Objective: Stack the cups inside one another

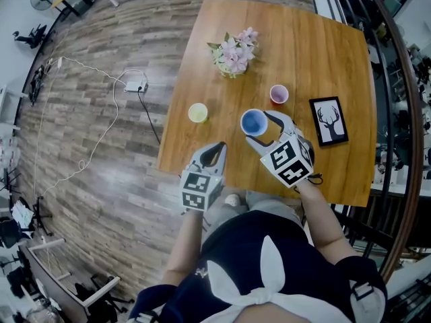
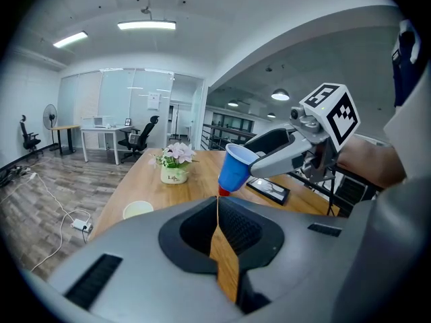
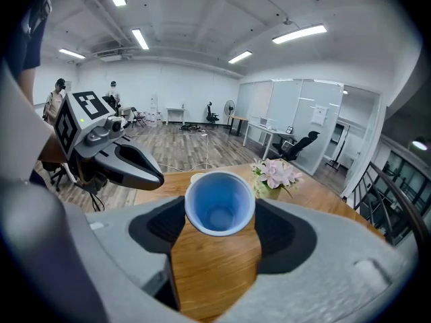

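1. We looked steeply down on a light wooden desk (image 1: 323, 52) that carried three cups. None of them sat inside another.
2. Our right gripper (image 1: 264, 128) held the round blue plastic cup (image 1: 254, 122) by its sides. Its fingers were spread wide and pressed against the cup wall. The cup hung slightly tilted with its mouth up, clear of the desk, over the near middle.
3. Our left gripper (image 1: 217, 148) hovered beside it, near the desk's front edge. Its fingers were closed together with nothing between them.
4. The small pale yellow plastic cup (image 1: 198, 112) stood upright on the desk, to the left of the blue one and apart from it. The small pink plastic cup (image 1: 279, 94) stood upright farther back and to the right.
5. A white pot of pink flowers (image 1: 232, 56) stood farther back. A black-framed picture of a deer (image 1: 328, 121) lay flat at the right.
6. We judged the task barely begun, with one cup lifted and nothing stacked. The blue cup had yet to be joined with one of the standing cups, and the third cup added after that. We could not tell which cup would fit inside which.
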Action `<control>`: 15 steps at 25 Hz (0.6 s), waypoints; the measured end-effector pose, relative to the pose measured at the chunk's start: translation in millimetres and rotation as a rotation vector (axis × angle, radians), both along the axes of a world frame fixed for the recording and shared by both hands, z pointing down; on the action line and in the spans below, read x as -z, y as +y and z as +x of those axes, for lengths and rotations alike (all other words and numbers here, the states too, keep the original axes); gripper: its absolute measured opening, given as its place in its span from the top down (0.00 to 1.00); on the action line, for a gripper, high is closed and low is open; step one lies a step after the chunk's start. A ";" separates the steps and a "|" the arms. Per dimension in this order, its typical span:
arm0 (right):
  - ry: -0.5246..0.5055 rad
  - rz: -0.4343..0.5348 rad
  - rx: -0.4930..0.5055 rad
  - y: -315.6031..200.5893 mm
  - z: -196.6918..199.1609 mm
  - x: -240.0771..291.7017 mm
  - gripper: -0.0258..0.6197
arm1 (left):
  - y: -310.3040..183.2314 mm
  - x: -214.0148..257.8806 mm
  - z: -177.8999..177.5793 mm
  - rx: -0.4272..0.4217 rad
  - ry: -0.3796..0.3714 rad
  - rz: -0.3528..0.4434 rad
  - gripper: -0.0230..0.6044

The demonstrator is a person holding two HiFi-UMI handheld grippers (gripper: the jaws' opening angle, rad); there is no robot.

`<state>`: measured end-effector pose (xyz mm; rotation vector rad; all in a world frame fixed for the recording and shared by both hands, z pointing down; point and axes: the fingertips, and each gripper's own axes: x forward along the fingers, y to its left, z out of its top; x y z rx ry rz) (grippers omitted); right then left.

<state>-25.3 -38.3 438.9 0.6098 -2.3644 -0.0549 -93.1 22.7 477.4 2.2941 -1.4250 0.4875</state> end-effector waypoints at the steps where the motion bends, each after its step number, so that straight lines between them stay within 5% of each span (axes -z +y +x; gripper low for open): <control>1: 0.002 0.005 -0.010 -5.1 4.2 1.0 0.47 | -2.0 -0.2 1.7 -0.002 0.000 0.000 0.93; 15: -0.010 0.014 -0.174 -80.2 65.3 2.2 0.47 | -21.4 -6.9 8.6 0.010 0.004 -0.025 0.93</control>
